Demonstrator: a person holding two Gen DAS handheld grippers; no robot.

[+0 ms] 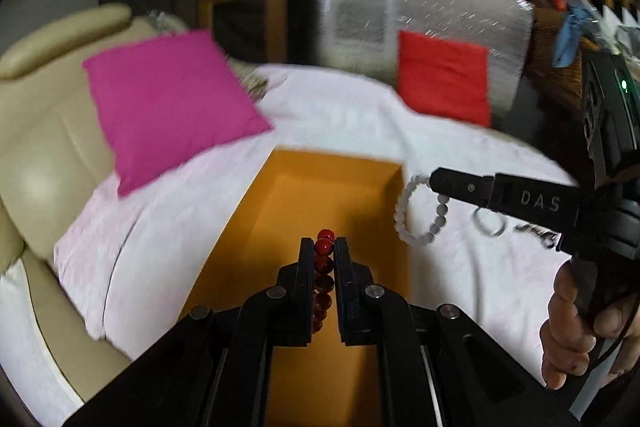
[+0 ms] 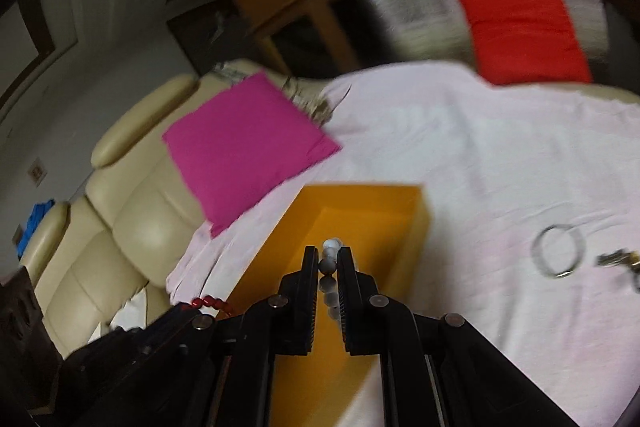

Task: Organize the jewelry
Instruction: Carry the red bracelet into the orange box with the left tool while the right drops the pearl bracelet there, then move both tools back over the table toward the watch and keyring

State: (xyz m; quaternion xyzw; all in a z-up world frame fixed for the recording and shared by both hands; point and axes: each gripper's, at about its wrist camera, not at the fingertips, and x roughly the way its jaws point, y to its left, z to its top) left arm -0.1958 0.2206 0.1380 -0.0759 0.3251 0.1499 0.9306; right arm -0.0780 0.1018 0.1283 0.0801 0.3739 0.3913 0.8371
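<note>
The red bead bracelet [image 1: 323,267], a string of glossy dark-red round beads, is pinched between the narrowed jaws of the left gripper [image 1: 323,247], its beads running in a line down the gap, above the open orange box [image 1: 288,195]. The white bead bracelet [image 1: 416,211], a loop of matte pale round beads, hangs from the tip of the right gripper [image 1: 436,183] at about 3 o'clock of the box, just beside its right wall; in the right wrist view the same pale beads [image 2: 330,259] sit clamped between that gripper's [image 2: 330,251] closed-in jaws over the box's interior [image 2: 360,219]. A thin silver ring [image 2: 558,254] lies on the white sheet [image 2: 460,155] at 3 o'clock of the box, with a small blurred metal piece [image 2: 618,259] beside it. A magenta cushion [image 1: 168,103] rests at 10 o'clock, a red cushion [image 1: 444,79] at 1 o'clock.
</note>
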